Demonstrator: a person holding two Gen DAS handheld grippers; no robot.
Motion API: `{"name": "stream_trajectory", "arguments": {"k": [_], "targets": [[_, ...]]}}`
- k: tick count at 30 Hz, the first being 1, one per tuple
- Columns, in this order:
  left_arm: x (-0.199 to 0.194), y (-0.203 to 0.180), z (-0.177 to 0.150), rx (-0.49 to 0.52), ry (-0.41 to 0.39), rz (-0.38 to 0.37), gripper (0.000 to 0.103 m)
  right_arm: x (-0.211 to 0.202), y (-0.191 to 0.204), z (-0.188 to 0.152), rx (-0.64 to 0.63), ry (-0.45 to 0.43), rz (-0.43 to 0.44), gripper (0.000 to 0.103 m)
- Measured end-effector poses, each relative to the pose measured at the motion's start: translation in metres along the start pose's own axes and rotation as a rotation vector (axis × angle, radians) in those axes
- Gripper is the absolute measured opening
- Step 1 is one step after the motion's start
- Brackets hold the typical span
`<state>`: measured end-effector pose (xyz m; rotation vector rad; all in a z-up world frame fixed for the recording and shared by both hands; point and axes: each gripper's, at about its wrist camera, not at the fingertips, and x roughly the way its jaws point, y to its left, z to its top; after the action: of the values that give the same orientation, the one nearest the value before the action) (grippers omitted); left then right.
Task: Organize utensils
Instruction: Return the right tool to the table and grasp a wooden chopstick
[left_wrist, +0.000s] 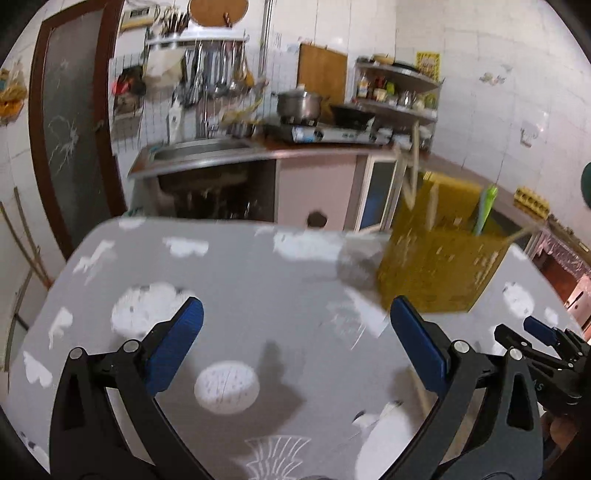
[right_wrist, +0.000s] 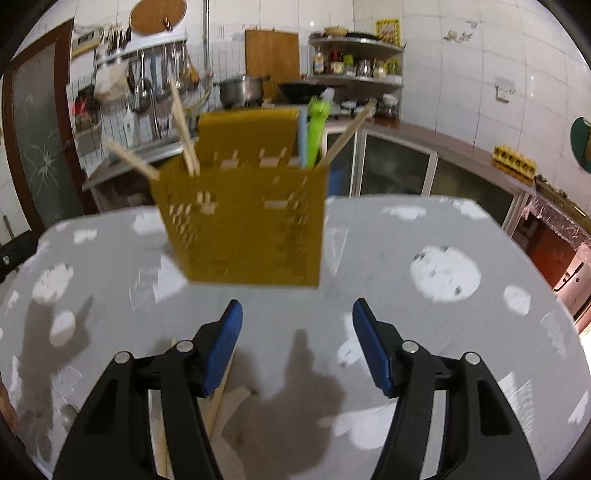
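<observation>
On grey patterned counter (right_wrist: 369, 258), toward far edge: yellow perforated utensil holder (right_wrist: 247, 229) upright, holding wooden chopsticks (right_wrist: 183, 125) and green utensil (right_wrist: 317, 129). Loose wooden chopsticks (right_wrist: 221, 391) lie near front edge. Left gripper (left_wrist: 295, 332) jaws wide, empty. Right gripper (right_wrist: 297, 332) jaws wide, empty.

Mustard-yellow perforated holder (right_wrist: 247, 221), green utensil (right_wrist: 317, 129), grey white-patterned tablecloth (right_wrist: 388, 258), blue-padded black tongs (right_wrist: 297, 345).

The yellow utensil holder (right_wrist: 245, 225) is motion-blurred, so its perforations smear and the utensils' lower ends are hidden inside. Wooden sticks (right_wrist: 218, 391) near the tabletop's near edge lie partly hidden behind the right gripper's (right_wrist: 297, 341) left finger. A white object (left_wrist: 384, 439) at the near edge is too blurred to identify.
</observation>
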<state>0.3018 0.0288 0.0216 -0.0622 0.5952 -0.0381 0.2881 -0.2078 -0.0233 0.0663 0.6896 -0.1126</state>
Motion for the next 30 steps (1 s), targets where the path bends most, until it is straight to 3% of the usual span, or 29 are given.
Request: {"name": "stream_trajectory", "arguments": {"k": [7, 11, 14, 17, 18, 23, 30], "targets": [[0.021, 0.005, -0.024, -0.005, 0.065, 0.027, 0.098, 0.029, 0.027, -0.014, -0.019, 0.114, 0.002, 0.058], [0.023, 0.002, -0.028, -0.003, 0.077, 0.025, 0.098, 0.046, 0.031, -0.019, 0.009, 0.189, 0.02, 0.04], [0.025, -0.004, -0.029, 0.012, 0.088, 0.03, 0.098, 0.05, 0.034, -0.019, 0.014, 0.193, 0.01, 0.035], [0.026, -0.011, -0.029, 0.023, 0.106, 0.031, 0.098, 0.053, 0.036, -0.015, 0.018, 0.196, 0.041, 0.012], [0.027, -0.013, -0.029, 0.024, 0.112, 0.027, 0.098, 0.053, 0.035, -0.014, 0.021, 0.199, 0.05, 0.01], [0.028, -0.024, -0.029, 0.019, 0.138, 0.015, 0.098, 0.053, 0.021, -0.011, 0.041, 0.197, 0.091, 0.009], [0.033, -0.058, -0.037, 0.029, 0.176, -0.019, 0.098, 0.052, -0.014, -0.01, 0.036, 0.197, 0.057, 0.008]]}}
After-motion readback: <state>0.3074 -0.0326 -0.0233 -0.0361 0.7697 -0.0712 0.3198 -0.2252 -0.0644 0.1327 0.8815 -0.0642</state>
